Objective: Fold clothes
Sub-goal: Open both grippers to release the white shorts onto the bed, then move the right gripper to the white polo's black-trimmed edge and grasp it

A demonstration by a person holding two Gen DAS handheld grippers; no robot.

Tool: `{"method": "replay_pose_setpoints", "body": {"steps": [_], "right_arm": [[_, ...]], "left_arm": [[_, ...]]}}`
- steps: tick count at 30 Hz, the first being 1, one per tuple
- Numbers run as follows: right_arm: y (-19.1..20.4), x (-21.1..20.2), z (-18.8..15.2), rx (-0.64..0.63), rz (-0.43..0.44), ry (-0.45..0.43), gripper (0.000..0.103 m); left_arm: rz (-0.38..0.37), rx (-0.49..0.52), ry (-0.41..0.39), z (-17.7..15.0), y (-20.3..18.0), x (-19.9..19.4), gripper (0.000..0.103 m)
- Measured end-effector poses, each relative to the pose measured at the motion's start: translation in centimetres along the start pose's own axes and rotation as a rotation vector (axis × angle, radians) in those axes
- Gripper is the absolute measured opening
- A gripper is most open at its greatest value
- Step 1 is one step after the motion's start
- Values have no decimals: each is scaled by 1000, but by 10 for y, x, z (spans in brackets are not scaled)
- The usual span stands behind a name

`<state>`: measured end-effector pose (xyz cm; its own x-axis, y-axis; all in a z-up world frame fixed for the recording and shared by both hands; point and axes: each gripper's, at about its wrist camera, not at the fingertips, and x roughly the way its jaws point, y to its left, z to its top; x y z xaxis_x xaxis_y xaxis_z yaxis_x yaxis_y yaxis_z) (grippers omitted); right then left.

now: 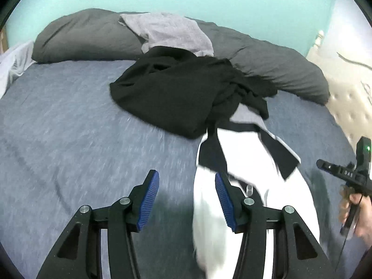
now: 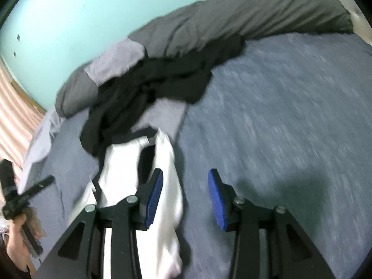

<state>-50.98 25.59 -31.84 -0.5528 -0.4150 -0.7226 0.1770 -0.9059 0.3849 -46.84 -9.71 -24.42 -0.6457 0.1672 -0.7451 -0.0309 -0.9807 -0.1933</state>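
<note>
A white garment with black trim (image 1: 246, 158) lies stretched out on the blue-grey bed sheet (image 1: 58, 127), its far end tucked into a crumpled black garment (image 1: 167, 93). My left gripper (image 1: 186, 179) is open above the sheet with nothing between its blue pads; the white cloth lies under its right finger. In the right wrist view the white garment (image 2: 167, 204) runs beneath the left finger of my right gripper (image 2: 185, 174), which is open with only bare sheet (image 2: 279, 104) in its gap. The black garment (image 2: 144, 88) lies beyond. Both views are motion-blurred.
A light grey garment (image 1: 172, 30) rests on the dark grey pillows (image 1: 81, 37) along the turquoise wall. A hand (image 1: 358, 214) holds the other gripper at the right edge. A pale sheet (image 2: 39, 139) hangs over the bed's left side.
</note>
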Motion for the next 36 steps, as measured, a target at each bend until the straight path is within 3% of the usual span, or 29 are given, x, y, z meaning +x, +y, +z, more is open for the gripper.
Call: {"method": "replay_pose_setpoints", "body": {"steps": [14, 22, 28, 36], "right_arm": [[8, -33, -79, -23, -113, 74, 40], [2, -26, -103, -28, -157, 120, 40], [6, -11, -110, -42, -172, 151, 40], [30, 4, -111, -112, -158, 129, 40]], "left_arm": [[-66, -106, -38, -98, 2, -75, 60], [-65, -156, -6, -147, 6, -78, 63], [-69, -133, 3, -179, 8, -77, 63], [-96, -154, -5, -191, 14, -74, 64]]}}
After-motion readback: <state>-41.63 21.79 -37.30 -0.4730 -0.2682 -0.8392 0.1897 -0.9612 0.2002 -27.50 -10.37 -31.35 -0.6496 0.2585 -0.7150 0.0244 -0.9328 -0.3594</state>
